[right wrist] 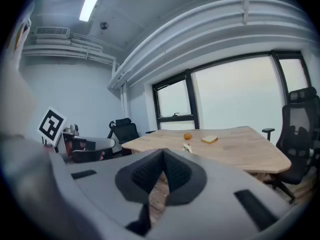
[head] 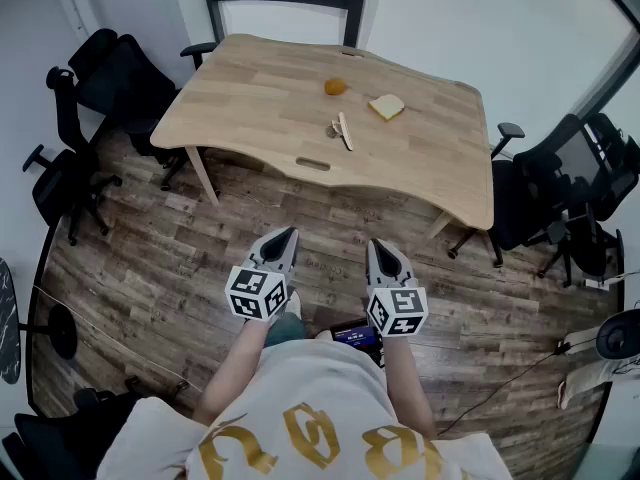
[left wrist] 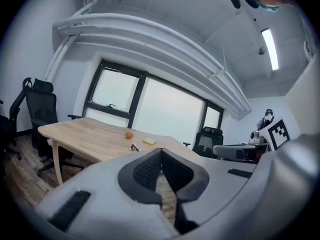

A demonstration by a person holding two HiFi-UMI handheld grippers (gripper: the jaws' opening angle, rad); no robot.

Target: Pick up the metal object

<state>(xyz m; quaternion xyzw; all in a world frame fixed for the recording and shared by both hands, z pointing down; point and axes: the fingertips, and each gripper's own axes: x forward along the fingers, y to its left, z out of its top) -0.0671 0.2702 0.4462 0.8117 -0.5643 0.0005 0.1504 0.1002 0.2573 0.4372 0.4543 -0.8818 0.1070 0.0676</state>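
Nearest, left tool [head: 287, 234] and right tool [head: 378, 247] hover side by side over wooden floor [head: 330, 213], jaws together, empty. Well ahead, past the near edge of the worktop [head: 250, 98], the metal object [head: 335, 127] lies beside a pale stick [head: 346, 134] running near-to-far; its own axis is too small to read.

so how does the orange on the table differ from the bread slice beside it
The orange is round and deep orange; the bread slice is flat, squarish and pale yellow. The bread slice looks wider than the orange. Both lie loose on the wooden table.
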